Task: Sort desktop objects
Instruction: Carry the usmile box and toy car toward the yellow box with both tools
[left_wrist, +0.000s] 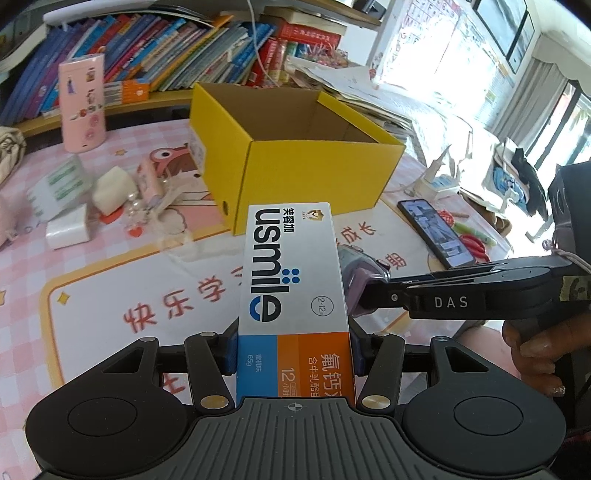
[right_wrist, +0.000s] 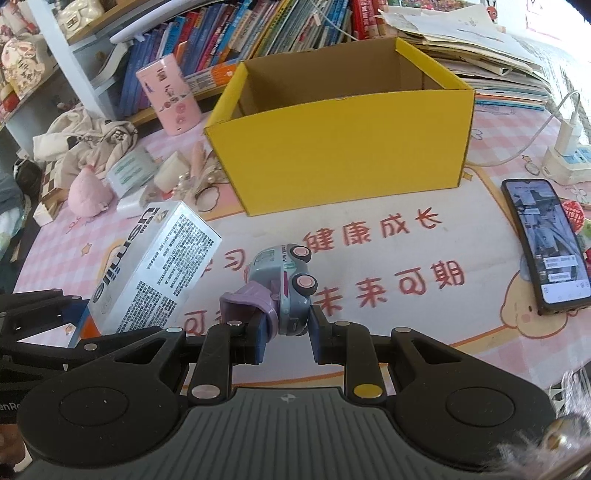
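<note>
My left gripper (left_wrist: 293, 350) is shut on a silver, blue and orange toothpaste box (left_wrist: 291, 280), held lengthwise and pointing toward the open yellow cardboard box (left_wrist: 306, 177). The same toothpaste box (right_wrist: 155, 273) shows at the left of the right wrist view. My right gripper (right_wrist: 286, 338) is shut on a small grey-blue toy truck (right_wrist: 284, 284) with pink wheels and a lilac dump bed. The yellow box (right_wrist: 343, 155) stands beyond it on the pink mat, and what I see of its inside is bare cardboard. In the left wrist view the right gripper (left_wrist: 364, 295) reaches in from the right with the toy.
A phone (right_wrist: 543, 243) lies on the mat at the right, near a power strip (right_wrist: 565, 158). Left of the box sit tissue packs (left_wrist: 70, 229), a pink cylinder case (left_wrist: 83, 103), a hair clip and small toys. Books and paper stacks line the shelf behind. A hand (left_wrist: 539, 343) holds the right gripper.
</note>
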